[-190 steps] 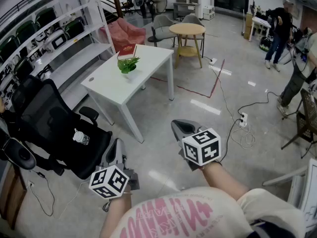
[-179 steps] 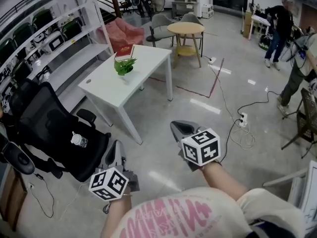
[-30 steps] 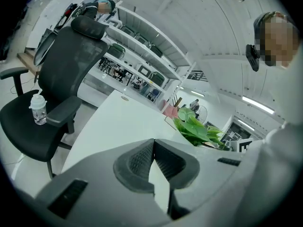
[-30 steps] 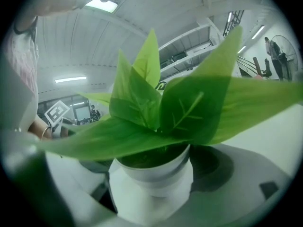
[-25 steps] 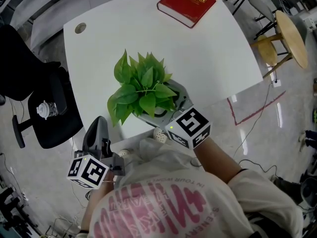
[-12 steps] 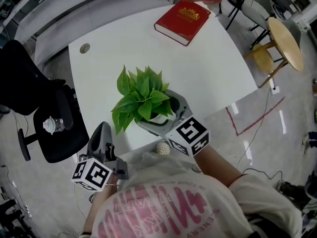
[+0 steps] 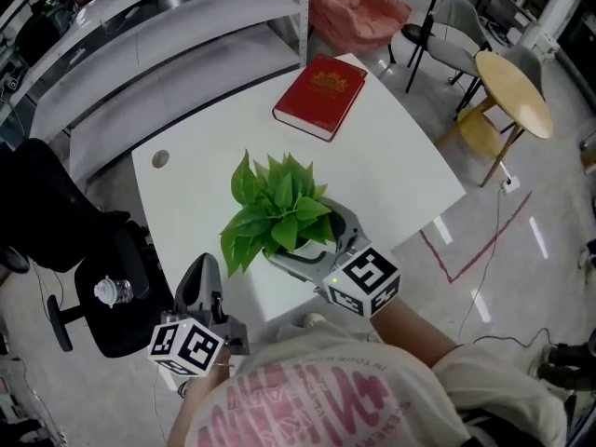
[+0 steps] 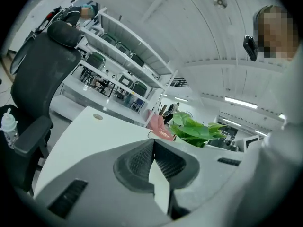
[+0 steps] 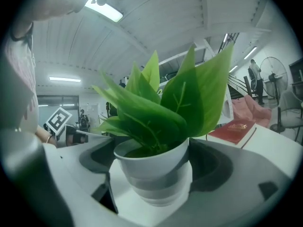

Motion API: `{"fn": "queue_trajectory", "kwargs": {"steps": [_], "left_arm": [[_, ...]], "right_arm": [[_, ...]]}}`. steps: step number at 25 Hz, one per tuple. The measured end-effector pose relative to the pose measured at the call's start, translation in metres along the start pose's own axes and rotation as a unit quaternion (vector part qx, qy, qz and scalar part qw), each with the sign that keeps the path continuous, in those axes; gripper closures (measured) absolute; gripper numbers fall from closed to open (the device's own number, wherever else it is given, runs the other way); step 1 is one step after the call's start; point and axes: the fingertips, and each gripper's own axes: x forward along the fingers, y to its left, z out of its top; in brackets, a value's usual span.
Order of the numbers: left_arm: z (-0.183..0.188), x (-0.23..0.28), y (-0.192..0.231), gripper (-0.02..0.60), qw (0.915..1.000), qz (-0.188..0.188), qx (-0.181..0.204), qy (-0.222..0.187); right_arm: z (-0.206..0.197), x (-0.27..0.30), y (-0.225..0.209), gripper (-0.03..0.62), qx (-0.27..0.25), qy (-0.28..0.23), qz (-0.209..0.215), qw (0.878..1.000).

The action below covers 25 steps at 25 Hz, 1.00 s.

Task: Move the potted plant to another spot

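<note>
The potted plant [image 7: 279, 210], green leaves in a white pot [image 9: 152, 167], sits between the jaws of my right gripper [image 7: 305, 238], which is shut on the pot. It is over the near part of the white table [image 7: 391, 170]; I cannot tell whether the pot touches the top. In the right gripper view the leaves fill the middle. My left gripper [image 7: 202, 273] hangs off the table's near-left corner, shut and empty. In the left gripper view its jaws meet, and the plant [image 8: 194, 129] shows to the right.
A red book [image 7: 319, 97] lies at the table's far side, and a round cable hole [image 7: 160, 158] is at the left. A black office chair [image 7: 65, 231] with a bottle [image 7: 110, 292] stands left. Shelving [image 7: 149, 26], a pink beanbag [image 7: 358, 7] and a round wooden table [image 7: 514, 80] lie beyond.
Several seconds ago I was walking up with both grippers empty. Over the last second the right gripper has stayed shut on the pot while the view pulled back from the table.
</note>
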Motion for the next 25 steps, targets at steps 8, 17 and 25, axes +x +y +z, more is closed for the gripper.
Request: {"fn": "queue_trajectory", "kwargs": {"steps": [8, 17, 25], "left_arm": [[0.010, 0.038, -0.018, 0.578, 0.9996, -0.020, -0.018, -0.009], [0.034, 0.033, -0.019, 0.578, 0.9966, -0.082, 0.000, 0.004], [0.062, 0.029, -0.005, 0.578, 0.9903, -0.136, 0.007, 0.029]], "right_arm": [[0.031, -0.031, -0.048, 0.098, 0.006, -0.032, -0.048, 0.998], [0.044, -0.037, -0.049, 0.098, 0.038, -0.065, -0.112, 0.991], [0.068, -0.027, -0.028, 0.098, 0.027, -0.087, -0.171, 0.981]]}}
